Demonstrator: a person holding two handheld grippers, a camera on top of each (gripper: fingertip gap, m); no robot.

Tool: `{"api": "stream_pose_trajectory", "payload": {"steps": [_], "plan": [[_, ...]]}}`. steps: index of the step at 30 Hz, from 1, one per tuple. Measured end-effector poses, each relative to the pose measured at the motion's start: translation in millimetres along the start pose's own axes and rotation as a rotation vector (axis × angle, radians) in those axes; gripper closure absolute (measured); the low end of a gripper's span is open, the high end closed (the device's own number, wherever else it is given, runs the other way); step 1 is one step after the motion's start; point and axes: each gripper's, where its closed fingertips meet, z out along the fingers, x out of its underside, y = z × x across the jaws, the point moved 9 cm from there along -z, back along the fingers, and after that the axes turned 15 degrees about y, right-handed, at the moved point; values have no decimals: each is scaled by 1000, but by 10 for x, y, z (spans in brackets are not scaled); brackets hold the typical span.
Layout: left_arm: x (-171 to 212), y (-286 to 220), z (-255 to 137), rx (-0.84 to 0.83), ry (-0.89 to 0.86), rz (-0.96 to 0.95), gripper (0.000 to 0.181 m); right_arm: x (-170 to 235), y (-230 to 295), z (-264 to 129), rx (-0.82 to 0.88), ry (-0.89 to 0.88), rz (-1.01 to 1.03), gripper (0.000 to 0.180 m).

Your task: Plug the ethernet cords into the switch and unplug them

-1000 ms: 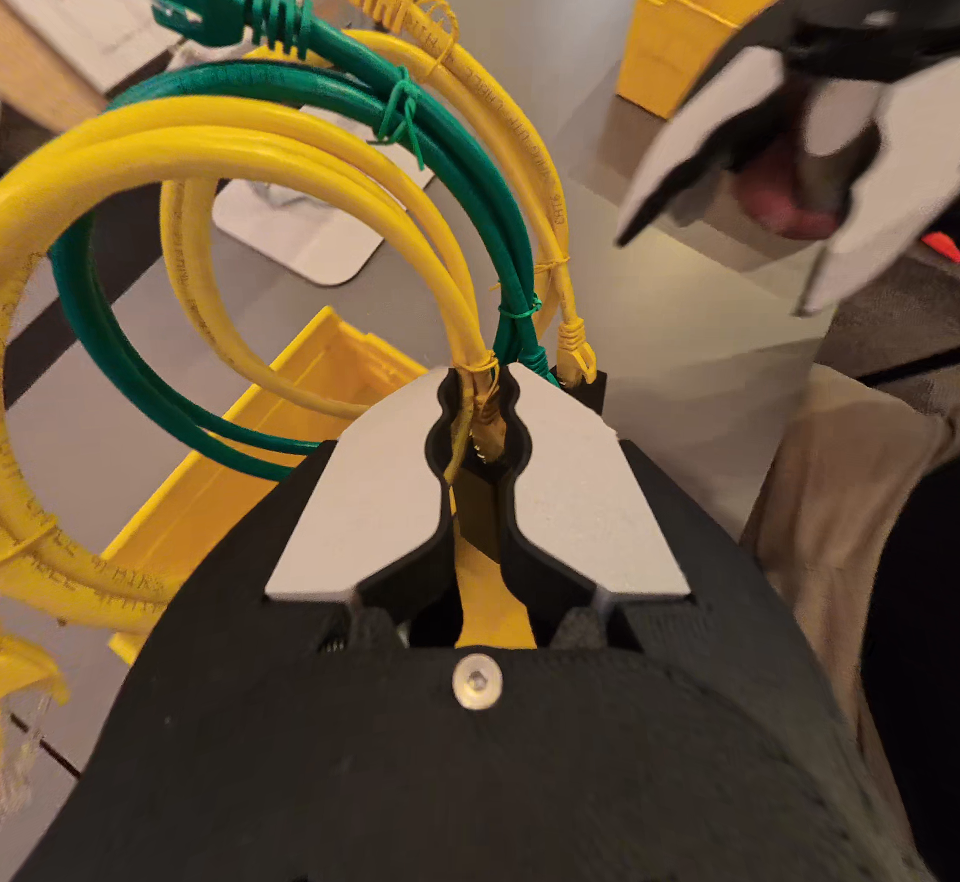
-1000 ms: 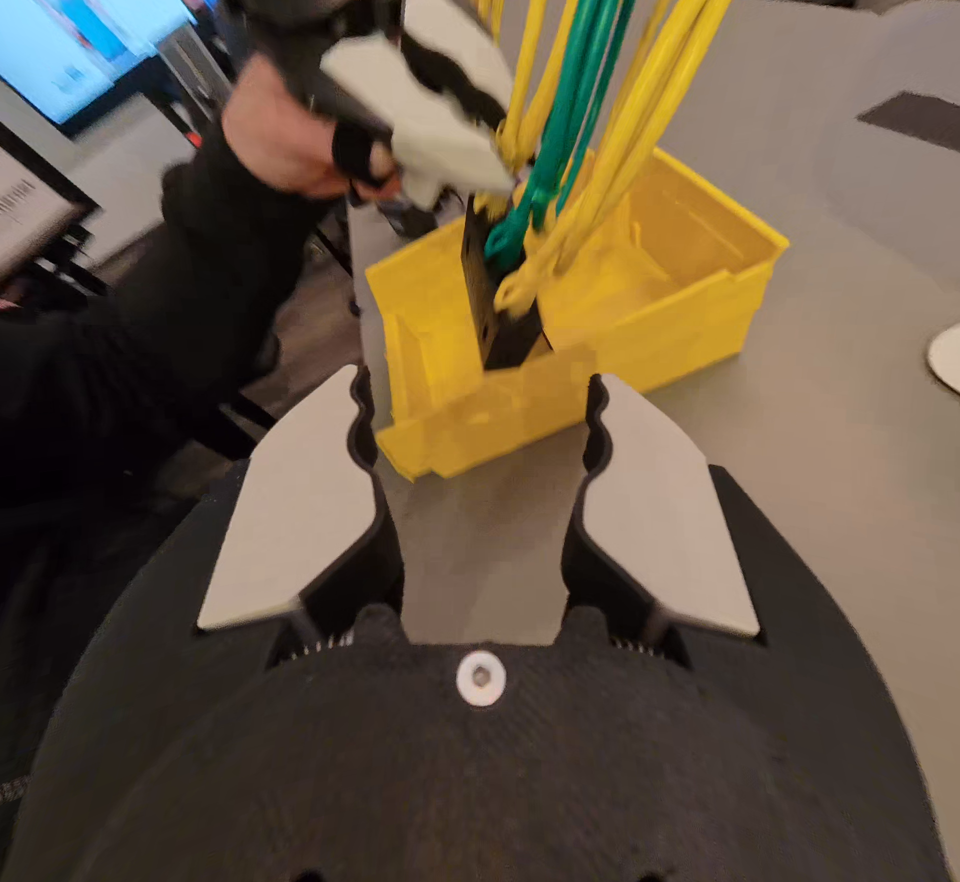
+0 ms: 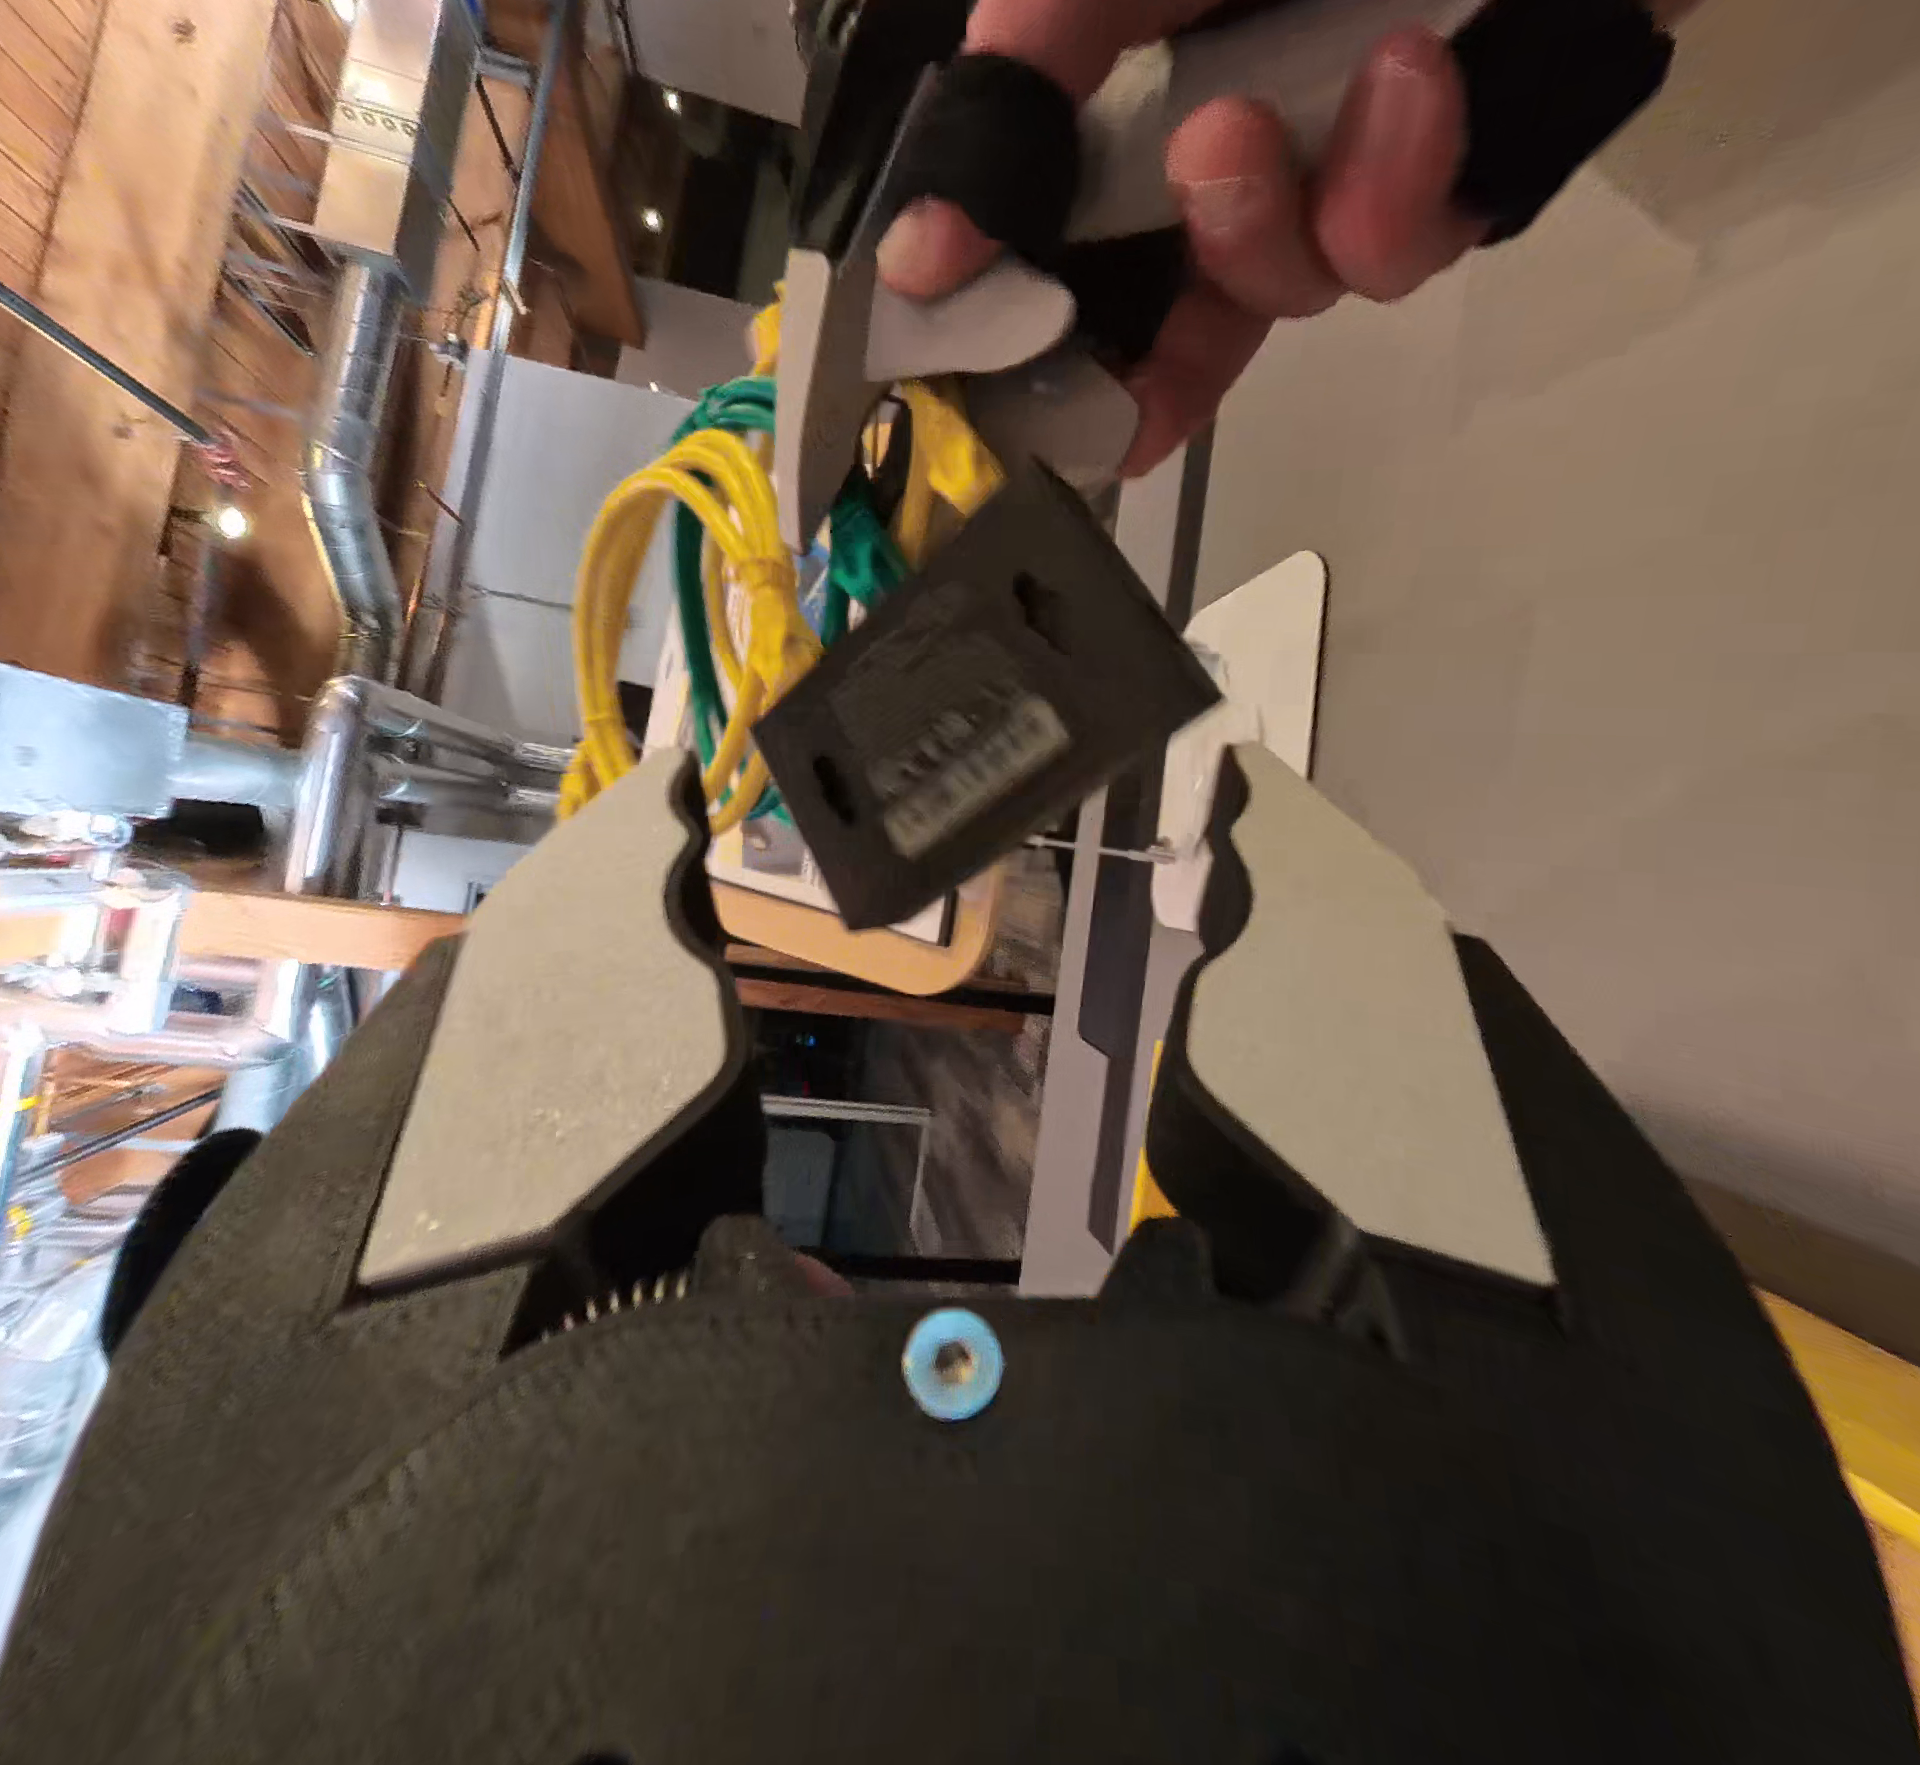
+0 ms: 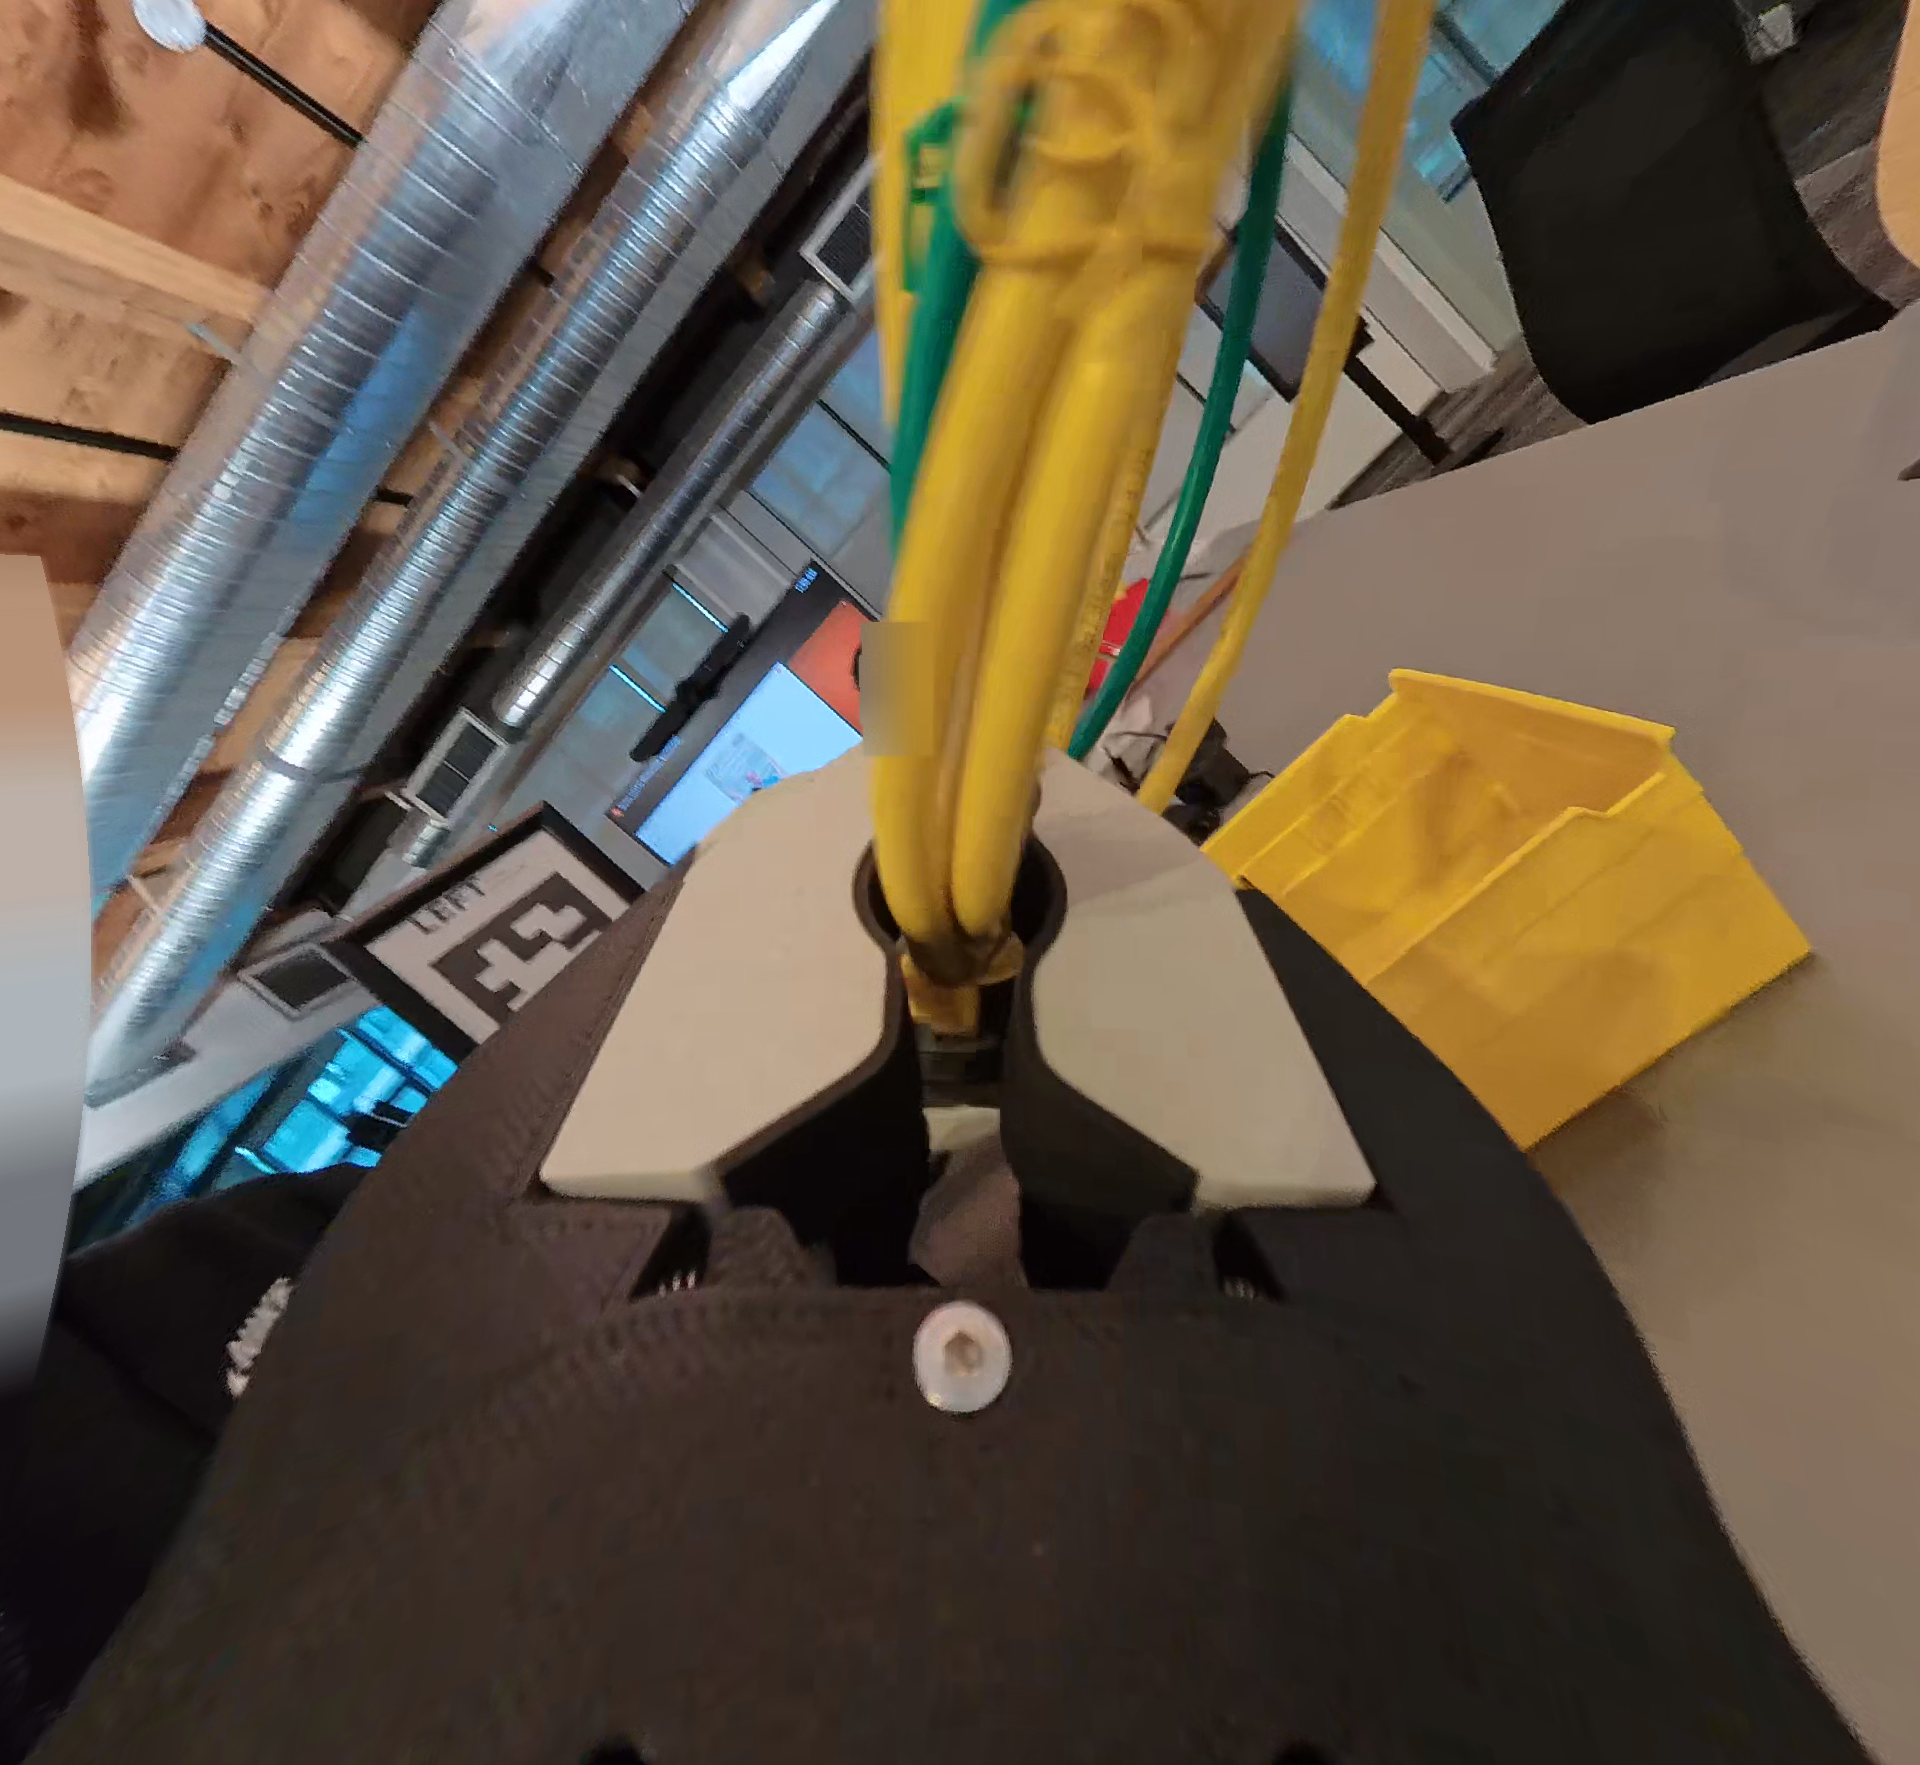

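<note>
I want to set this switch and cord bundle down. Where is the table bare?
Bare grey table lies beyond and to the near side of the yellow bin, and past the white pad. Crowded: the switch and coiled cords, hanging from the shut right gripper, fill the gap before the left gripper's open jaws.

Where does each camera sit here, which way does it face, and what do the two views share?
Left wrist view: on the open left gripper, tilted toward ceiling and wall, facing the black switch; a hand holds the right gripper.
Right wrist view: on the right gripper, angled up past the table and yellow bin, shut on yellow cords.
Shared: the yellow and green cords.
</note>
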Motion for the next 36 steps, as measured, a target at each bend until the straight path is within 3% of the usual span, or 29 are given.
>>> {"api": "stream_pose_trajectory", "payload": {"steps": [1, 4, 5, 7, 8, 12, 16, 19, 25, 30, 32, 36], "plan": [[26, -13, 25, -22, 18, 1, 81, -8, 9, -23, -27, -16, 15, 166], [92, -30, 142, -173, 72, 17, 64, 1, 52, -18, -48, -28, 37, 168], [67, -60, 141, -216, 67, 46, 70, 19, 66, 15, -51, -24, 43, 168], [-1, -135, 76, -295, -7, 99, 120, 61, 85, 102, -67, -3, 50, 168], [-8, -169, 74, -321, -19, 116, 130, 79, 91, 143, -72, 7, 56, 168], [18, -150, 70, -388, 10, 96, 145, 139, 65, 218, -63, -6, 88, 166], [57, -135, 96, -377, 34, 86, 140, 198, 72, 307, -64, -4, 99, 166], [96, -136, 61, -371, 26, 91, 148, 227, 81, 336, -29, 11, 87, 165], [169, 61, 13, -264, 7, -82, 150, 180, 75, 248, -45, 4, 29, 139], [337, 225, -11, -154, -23, -160, 151, 110, 160, -37, 111, 115, -239, 143], [406, 314, -40, -118, -60, -240, 151, 103, 258, -132, 248, 188, -429, 163], [369, 384, -112, 18, -134, -209, 151, 118, 651, -130, 507, 342, -860, 167]]}}
